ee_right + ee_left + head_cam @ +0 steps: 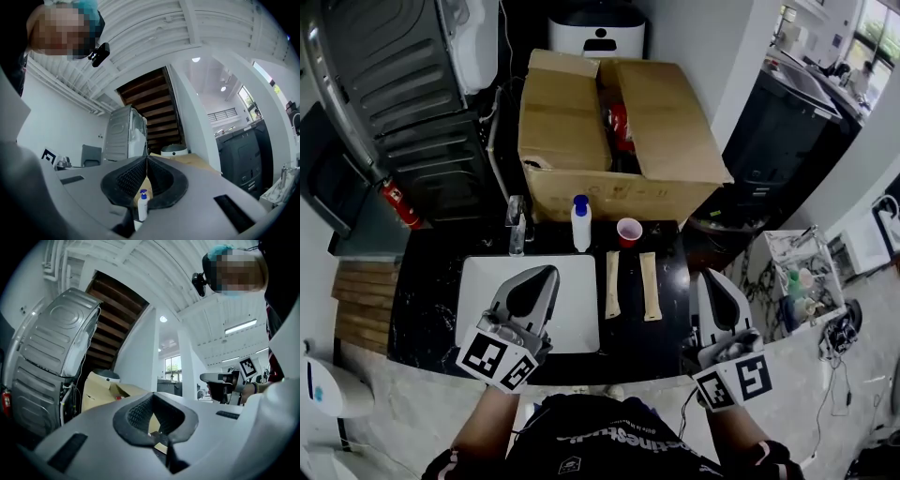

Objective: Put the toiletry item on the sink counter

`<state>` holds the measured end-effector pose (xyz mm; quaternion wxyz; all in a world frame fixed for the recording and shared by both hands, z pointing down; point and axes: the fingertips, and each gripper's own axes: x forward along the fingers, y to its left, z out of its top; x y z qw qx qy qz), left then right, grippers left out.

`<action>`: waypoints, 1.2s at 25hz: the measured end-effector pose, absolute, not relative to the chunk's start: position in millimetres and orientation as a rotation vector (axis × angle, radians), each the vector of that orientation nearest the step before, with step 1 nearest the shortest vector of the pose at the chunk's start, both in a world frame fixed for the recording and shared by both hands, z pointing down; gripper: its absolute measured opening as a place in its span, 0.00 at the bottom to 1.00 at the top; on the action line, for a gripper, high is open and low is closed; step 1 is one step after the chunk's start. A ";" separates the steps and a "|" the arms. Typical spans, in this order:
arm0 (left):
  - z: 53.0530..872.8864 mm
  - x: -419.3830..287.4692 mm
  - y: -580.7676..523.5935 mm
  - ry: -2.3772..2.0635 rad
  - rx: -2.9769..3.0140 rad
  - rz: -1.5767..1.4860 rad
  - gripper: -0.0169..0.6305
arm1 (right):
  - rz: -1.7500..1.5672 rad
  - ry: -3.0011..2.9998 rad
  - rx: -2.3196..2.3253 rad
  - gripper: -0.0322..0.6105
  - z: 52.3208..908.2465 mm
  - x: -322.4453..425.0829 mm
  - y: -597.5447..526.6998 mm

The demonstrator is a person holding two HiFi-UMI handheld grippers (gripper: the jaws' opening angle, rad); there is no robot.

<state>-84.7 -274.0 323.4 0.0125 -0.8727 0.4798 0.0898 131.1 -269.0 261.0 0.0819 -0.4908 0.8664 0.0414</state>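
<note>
The bottle point(580, 223), the likeliest toiletry item, stood upright on the counter point(670, 319), well ahead of both claws and between them, just past the far rim of the sink point(581, 319). The left claw point(547, 271) hung over the sink with its jaws clenched on nothing. The right claw point(711, 277) hung over the counter's right end, its jaws also pressed together and empty. The right gripper view showed the bottle only through the gap below its tips.

The bottle was tall and narrow, with a cup point(628, 231) just to its right and a faucet point(517, 225) to its left. A claw arriving shut or off-centre would probably have pushed it over, into the sink or against the cup. Two beige strips point(649, 286) lay between the claws and could have been swept along by a low reach.

The flaps of the box point(567, 122) beyond the bottle hid most of its contents. A red thing point(620, 127) showed inside, too dark to identify, so it might have been the intended item. The bottle's label and the nature of the strips could not be made out.
</note>
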 end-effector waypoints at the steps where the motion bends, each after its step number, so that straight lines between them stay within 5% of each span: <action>1: 319.2 -84.1 -270.1 1.485 -2.710 0.287 0.05 | 0.128 2.590 -1.465 0.11 261.5 130.0 -267.8; 30: 285.3 -61.4 -266.7 1.369 -2.685 0.254 0.05 | 0.134 2.615 -1.511 0.11 262.9 130.5 -259.8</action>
